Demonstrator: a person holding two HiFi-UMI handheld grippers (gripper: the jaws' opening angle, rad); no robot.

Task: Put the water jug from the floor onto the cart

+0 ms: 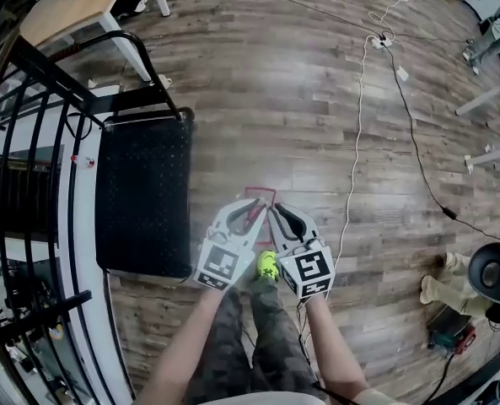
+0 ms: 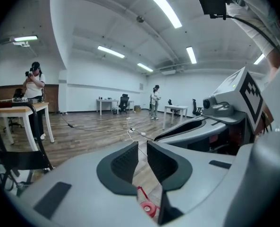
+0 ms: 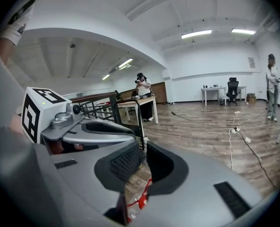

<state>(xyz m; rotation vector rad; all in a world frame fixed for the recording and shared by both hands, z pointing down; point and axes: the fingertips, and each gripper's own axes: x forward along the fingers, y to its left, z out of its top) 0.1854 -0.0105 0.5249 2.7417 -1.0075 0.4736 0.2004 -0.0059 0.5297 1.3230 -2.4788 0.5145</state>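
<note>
Left gripper (image 1: 250, 212) and right gripper (image 1: 280, 216) hang side by side, jaws nearly closed on nothing; just below stands the water jug (image 2: 147, 206) (only red cap and handle show); open both before gripping; the cart (image 1: 140, 192) waits left.

The water jug (image 1: 261, 191) is stood on the wooden floor (image 1: 300, 99) at the frame's centre, only its red handle being seen. The cart (image 1: 144, 192), a black perforated platform with a tubular handle, is placed near it at left.
</note>
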